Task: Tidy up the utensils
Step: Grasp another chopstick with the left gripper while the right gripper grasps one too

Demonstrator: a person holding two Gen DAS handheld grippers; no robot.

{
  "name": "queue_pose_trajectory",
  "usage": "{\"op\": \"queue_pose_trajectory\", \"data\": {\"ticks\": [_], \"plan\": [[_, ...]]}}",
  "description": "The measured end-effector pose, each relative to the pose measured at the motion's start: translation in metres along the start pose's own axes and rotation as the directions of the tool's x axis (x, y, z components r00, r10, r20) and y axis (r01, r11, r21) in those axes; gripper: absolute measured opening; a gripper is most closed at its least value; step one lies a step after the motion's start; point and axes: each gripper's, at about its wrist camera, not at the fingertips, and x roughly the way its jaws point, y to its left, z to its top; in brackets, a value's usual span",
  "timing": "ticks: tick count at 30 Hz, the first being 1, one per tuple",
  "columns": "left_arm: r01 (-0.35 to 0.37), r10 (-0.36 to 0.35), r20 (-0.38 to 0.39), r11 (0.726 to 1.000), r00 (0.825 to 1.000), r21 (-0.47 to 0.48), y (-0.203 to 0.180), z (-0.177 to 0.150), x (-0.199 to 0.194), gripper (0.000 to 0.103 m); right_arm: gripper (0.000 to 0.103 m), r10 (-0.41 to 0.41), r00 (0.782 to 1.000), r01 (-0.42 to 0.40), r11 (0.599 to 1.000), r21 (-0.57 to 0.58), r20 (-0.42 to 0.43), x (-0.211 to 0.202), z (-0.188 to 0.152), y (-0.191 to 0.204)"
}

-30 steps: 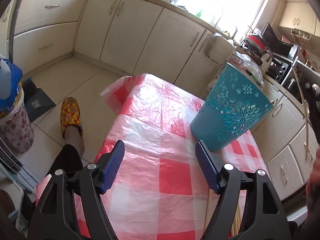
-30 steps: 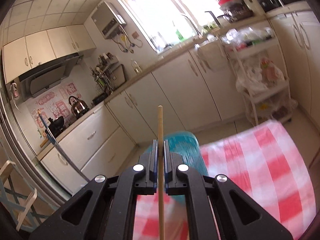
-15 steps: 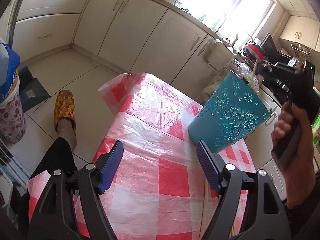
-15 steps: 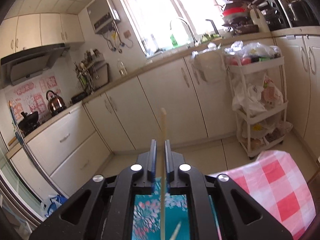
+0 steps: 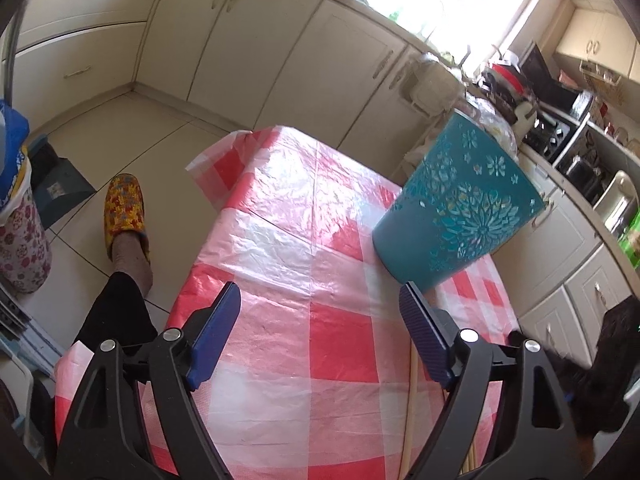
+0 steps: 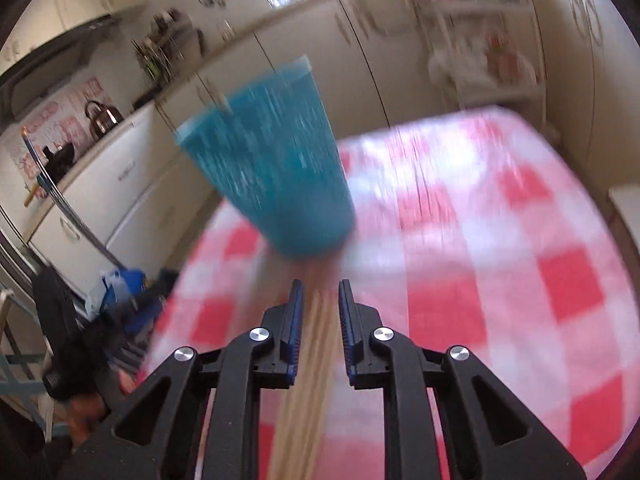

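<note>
- While the right gripper (image 6: 319, 312) hangs low over the table, its jaws stand a little way apart with nothing pinched in them; light wooden chopsticks (image 6: 310, 360) lie on the cloth below, and they look lined up with the gap, though the picture is blurry.
- Just past the far ends of those sticks stands the teal holder (image 6: 272, 160); something thin seems to poke up from its rim, but it is too smeared to name.
- The left gripper (image 5: 320, 340) has its jaws opening wide, and nothing is between them; it points down over the red and white checked tablecloth (image 5: 280, 220).
- Seen from the left, the teal holder (image 5: 452, 208) sits toward the right side of the table, and stick ends (image 5: 410, 408) lie on the cloth close under the left gripper's right finger.
- The job now looks like picking up the next stick; to do it well, go down slowly, let just one stick sit in the gap, and squeeze near its middle so it does not tip.
- Lift it straight up, then drop it end first into the holder; do not bump the holder, for it may tip over.
</note>
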Motion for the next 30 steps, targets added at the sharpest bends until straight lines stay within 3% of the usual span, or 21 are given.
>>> {"op": "queue_pose_trajectory", "data": {"ticks": [7, 10, 14, 18, 24, 27, 30], "plan": [[-0.007, 0.025, -0.114, 0.987, 0.993, 0.159, -0.038, -0.014, 0.008, 0.078, 0.018, -0.072, 0.993, 0.065, 0.995, -0.074, -0.090, 0.023, -0.019, 0.011], [-0.015, 0.056, -0.150, 0.965, 0.987, 0.261, -0.059, -0.024, 0.016, 0.078, 0.017, -0.130, 0.986, 0.117, 0.986, -0.122, -0.103, 0.033, -0.025, 0.015], [-0.018, 0.089, -0.180, 0.933, 0.980, 0.360, -0.081, -0.032, 0.026, 0.078, 0.015, -0.129, 0.987, 0.117, 0.986, -0.117, -0.095, 0.033, -0.027, 0.010], [-0.040, 0.136, -0.202, 0.906, 0.970, 0.421, -0.093, -0.036, 0.038, 0.078, 0.015, -0.129, 0.987, 0.118, 0.986, -0.116, -0.098, 0.035, -0.025, 0.007], [-0.076, 0.209, -0.206, 0.854, 0.956, 0.514, -0.110, -0.043, 0.055, 0.078, 0.012, -0.201, 0.974, 0.170, 0.953, -0.250, -0.106, 0.043, -0.022, 0.024], [-0.074, 0.221, -0.217, 0.843, 0.951, 0.534, -0.112, -0.044, 0.061, 0.075, 0.008, -0.197, 0.973, 0.157, 0.949, -0.273, -0.124, 0.041, -0.021, 0.019], [-0.060, 0.200, -0.214, 0.849, 0.956, 0.525, -0.110, -0.040, 0.059, 0.064, 0.008, -0.197, 0.970, 0.149, 0.946, -0.288, -0.142, 0.037, -0.020, 0.013]]}}
